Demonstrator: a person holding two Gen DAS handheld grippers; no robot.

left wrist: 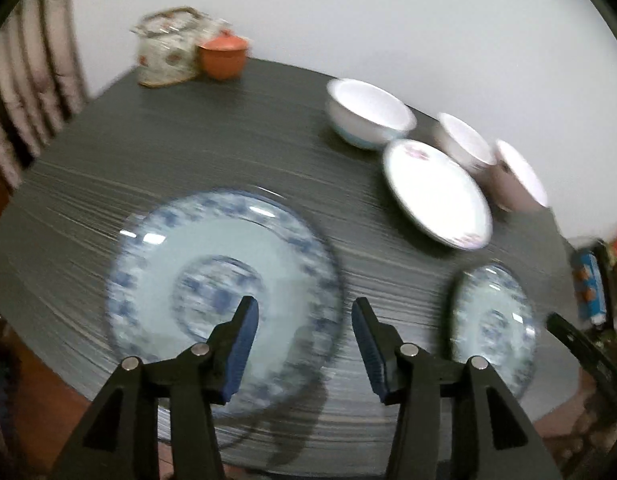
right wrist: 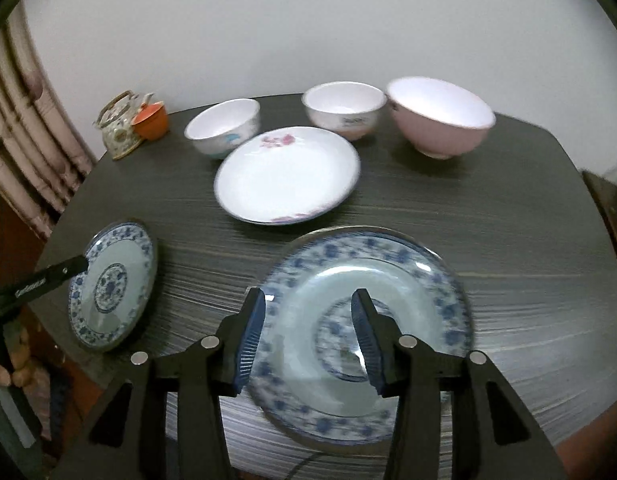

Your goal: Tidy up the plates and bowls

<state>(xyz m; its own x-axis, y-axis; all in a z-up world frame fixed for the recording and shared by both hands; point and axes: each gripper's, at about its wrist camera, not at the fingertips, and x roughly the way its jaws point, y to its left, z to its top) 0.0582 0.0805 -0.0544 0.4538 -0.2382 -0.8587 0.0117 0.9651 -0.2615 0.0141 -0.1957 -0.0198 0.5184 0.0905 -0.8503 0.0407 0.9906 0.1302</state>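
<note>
Under both grippers lies the dark grey wood-grain table (right wrist: 508, 248). Beneath the right gripper (right wrist: 308, 324), jaws spread and empty, sits the large blue-patterned plate (right wrist: 408, 280). Ahead of it: a white flowered plate (right wrist: 286, 174), a pink bowl (right wrist: 440, 120), two white bowls (blurred). Left gripper (left wrist: 305, 330), also spread, hovers beside the small blue-patterned plate (left wrist: 494, 320).
</note>
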